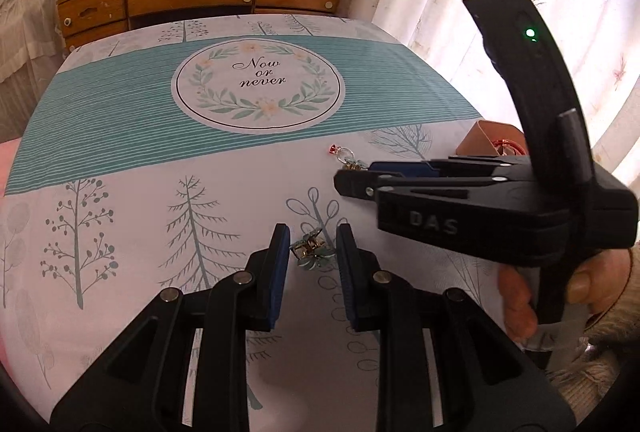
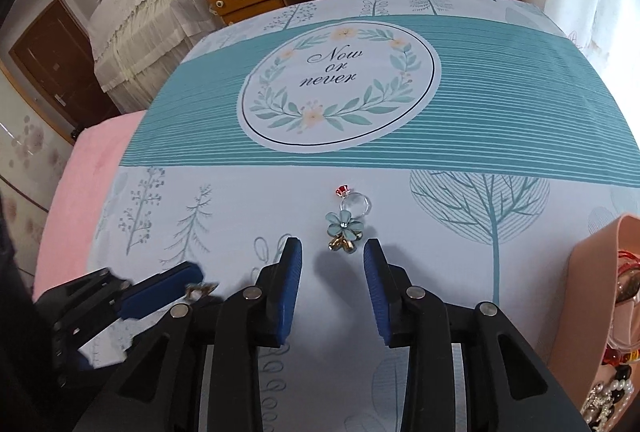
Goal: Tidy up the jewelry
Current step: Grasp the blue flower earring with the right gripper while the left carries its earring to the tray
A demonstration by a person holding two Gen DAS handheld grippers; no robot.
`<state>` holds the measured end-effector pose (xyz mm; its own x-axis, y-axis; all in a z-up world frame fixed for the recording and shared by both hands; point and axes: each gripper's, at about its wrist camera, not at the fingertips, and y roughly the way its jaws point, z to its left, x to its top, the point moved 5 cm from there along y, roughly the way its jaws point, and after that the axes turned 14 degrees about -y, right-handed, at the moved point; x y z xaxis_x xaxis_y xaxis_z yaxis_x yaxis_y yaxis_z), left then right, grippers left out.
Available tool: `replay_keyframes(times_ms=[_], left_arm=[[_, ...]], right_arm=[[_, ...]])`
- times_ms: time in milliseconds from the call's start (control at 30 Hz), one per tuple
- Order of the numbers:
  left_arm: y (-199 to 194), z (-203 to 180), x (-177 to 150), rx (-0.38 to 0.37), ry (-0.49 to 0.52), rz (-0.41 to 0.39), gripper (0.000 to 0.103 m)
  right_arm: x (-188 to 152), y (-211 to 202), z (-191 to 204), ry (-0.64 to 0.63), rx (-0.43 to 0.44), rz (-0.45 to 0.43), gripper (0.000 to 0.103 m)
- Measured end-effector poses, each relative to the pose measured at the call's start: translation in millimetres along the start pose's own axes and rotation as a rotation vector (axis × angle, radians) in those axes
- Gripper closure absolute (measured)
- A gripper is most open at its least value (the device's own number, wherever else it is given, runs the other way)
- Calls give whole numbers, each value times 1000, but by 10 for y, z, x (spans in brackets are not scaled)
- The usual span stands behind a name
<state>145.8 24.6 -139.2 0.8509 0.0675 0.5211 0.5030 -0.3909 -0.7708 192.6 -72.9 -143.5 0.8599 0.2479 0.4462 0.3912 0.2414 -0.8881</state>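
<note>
Blue-padded jaws of the left gripper are seen clenched on a small flower earring just above the table. Jaws of the right gripper stand released, just short of a teal flower charm and a ring. Open cloth is left beyond them; a pink jewelry box is placed near the right edge.

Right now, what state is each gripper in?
Left gripper: closed on a teal-and-gold flower earring.
Right gripper: open, holding nothing.
</note>
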Motion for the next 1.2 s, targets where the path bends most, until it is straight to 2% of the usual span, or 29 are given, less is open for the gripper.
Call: replay_keyframes(times_ms=[133, 267, 500, 667, 800, 1033, 1200], left_arm=[[-19, 5, -24, -3, -11, 3, 82], [-11, -1, -24, -2, -19, 8, 82], [-93, -74, -19, -6, -12, 5, 82], [-219, -207, -36, -16, 13, -1, 82], [-342, -419, -20, -41, 44, -10, 82], [-465, -1008, 10, -104, 138, -8, 82], [-424, -1583, 28, -148, 242, 4, 82]], right_arm=[[56, 69, 63, -59, -77, -19, 71], [61, 100, 98, -115, -151, -29, 85], [-50, -45, -1, -74, -101, -40, 86], [-263, -467, -39, -61, -53, -83, 86], [-513, -894, -144, -32, -62, -123, 86], [-961, -1724, -768, 148, -162, -225, 86], [-1296, -2070, -1214, 225, -247, -255, 86]])
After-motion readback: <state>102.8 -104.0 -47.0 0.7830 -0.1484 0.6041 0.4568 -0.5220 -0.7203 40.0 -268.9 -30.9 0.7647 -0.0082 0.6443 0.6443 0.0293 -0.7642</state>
